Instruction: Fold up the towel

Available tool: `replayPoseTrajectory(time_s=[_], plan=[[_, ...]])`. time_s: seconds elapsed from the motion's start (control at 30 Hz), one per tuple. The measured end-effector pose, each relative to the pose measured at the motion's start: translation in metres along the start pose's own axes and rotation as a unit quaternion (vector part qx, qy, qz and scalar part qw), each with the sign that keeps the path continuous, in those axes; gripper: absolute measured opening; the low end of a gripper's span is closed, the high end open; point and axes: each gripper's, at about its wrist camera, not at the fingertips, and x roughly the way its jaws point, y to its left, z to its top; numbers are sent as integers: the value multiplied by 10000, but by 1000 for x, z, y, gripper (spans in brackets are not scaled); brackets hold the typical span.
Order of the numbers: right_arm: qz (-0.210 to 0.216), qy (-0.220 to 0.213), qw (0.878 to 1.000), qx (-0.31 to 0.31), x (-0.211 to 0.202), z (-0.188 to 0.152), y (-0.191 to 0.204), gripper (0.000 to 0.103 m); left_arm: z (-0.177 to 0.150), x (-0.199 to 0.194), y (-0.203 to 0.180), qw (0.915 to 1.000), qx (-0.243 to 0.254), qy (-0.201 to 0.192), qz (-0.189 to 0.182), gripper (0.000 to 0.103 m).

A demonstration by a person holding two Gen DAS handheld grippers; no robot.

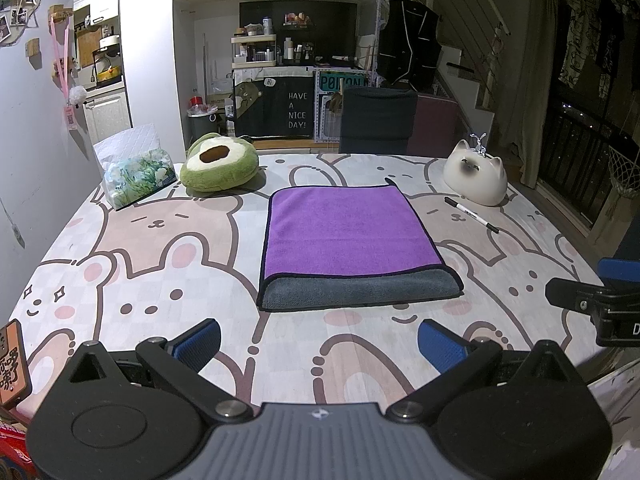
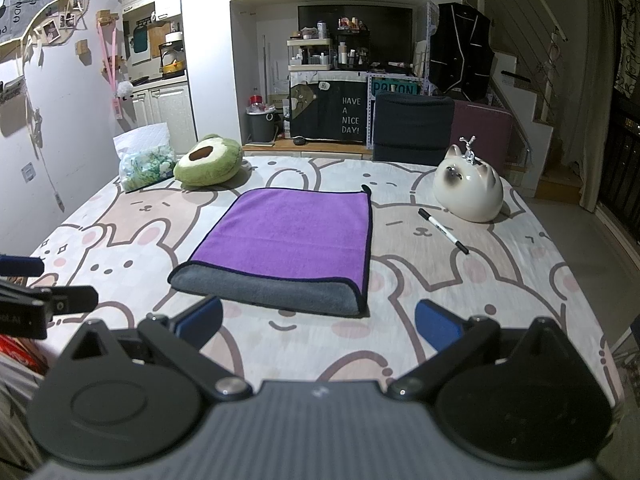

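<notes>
A purple towel [image 1: 348, 232] with a grey underside lies folded flat on the middle of the table; a grey strip shows along its near edge. It also shows in the right wrist view [image 2: 288, 236]. My left gripper [image 1: 319, 346] is open and empty, hovering over the table's near edge, short of the towel. My right gripper [image 2: 319, 322] is open and empty, just short of the towel's near edge. The right gripper shows at the right of the left wrist view [image 1: 592, 300]; the left gripper shows at the left of the right wrist view [image 2: 40, 300].
The table wears a bunny-print cloth [image 1: 160, 280]. An avocado cushion [image 1: 218, 168] and a tissue pack [image 1: 134, 172] sit at the back left. A cat-shaped ceramic [image 1: 476, 178] and a black pen [image 1: 472, 214] lie at the back right. A dark chair [image 1: 376, 120] stands behind the table.
</notes>
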Motion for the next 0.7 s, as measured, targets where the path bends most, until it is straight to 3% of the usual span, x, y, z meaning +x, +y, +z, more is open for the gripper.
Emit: replayPoseTrajectory(time_s=[0.27, 0.7], plan=[[41, -27, 10000, -59, 0, 0, 1, 103, 1, 2, -2, 9999, 148, -13, 81, 103], [24, -292, 9988, -399, 4, 23, -1, 103, 34, 19, 2, 9993, 239, -53, 281, 103]])
